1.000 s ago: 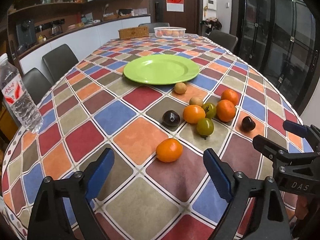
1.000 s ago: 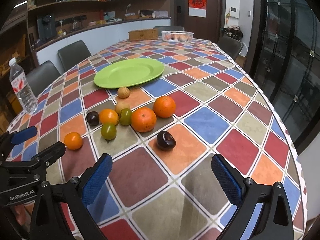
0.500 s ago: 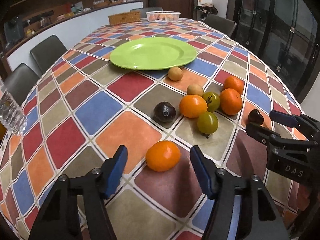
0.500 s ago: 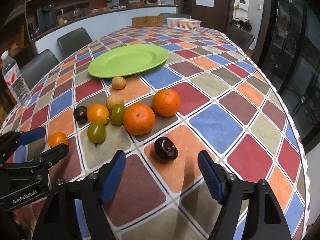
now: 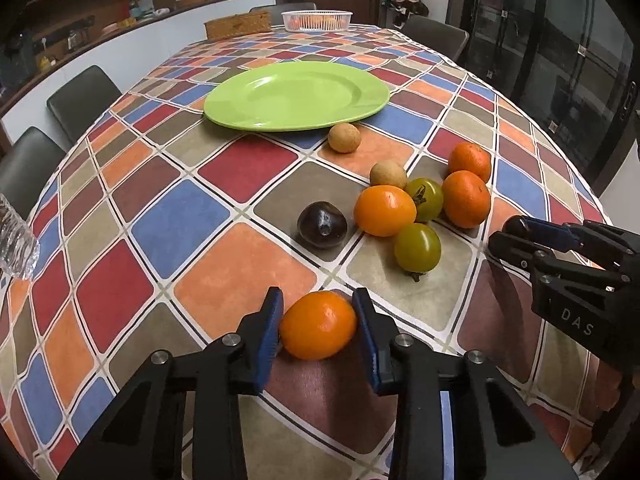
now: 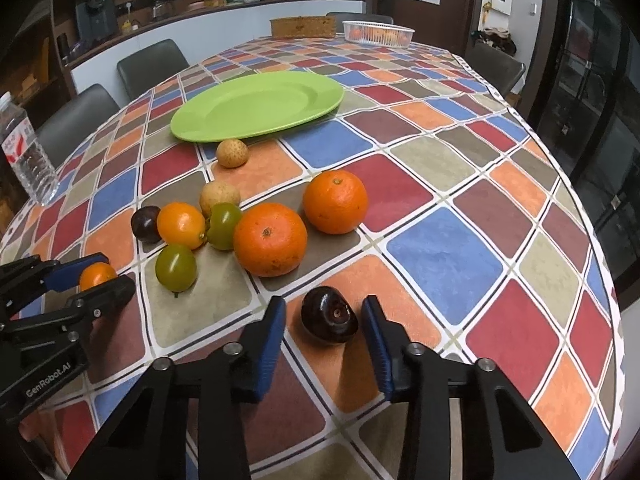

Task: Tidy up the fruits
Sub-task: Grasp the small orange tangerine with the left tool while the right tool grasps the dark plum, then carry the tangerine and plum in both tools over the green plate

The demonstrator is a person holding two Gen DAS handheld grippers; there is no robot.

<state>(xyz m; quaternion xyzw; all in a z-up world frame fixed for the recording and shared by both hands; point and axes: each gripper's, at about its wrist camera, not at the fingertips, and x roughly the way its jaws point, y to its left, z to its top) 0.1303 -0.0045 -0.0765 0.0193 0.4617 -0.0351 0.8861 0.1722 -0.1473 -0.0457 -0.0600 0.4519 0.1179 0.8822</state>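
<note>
My left gripper [image 5: 318, 326] is shut on a small orange fruit [image 5: 318, 330] that rests on the checked tablecloth; the fruit also shows between its fingers in the right wrist view [image 6: 96, 276]. My right gripper [image 6: 324, 320] is part closed around a dark plum [image 6: 329, 315], with a gap left on each side. A cluster of oranges [image 6: 270, 238], green tomatoes [image 6: 176, 267], tan fruits [image 6: 232, 153] and a second dark plum [image 5: 322, 225] lies between the grippers and an empty green plate [image 5: 296, 96].
A water bottle [image 6: 26, 152] stands at the table's left edge. A white basket [image 6: 378, 33] and a wicker box [image 6: 303, 27] stand at the far end. Chairs line the left and far sides. The table's right edge [image 6: 600, 240] is close.
Both grippers moved forward and down and narrowed. The left one closed on the small orange fruit. The right one came around the dark plum.
</note>
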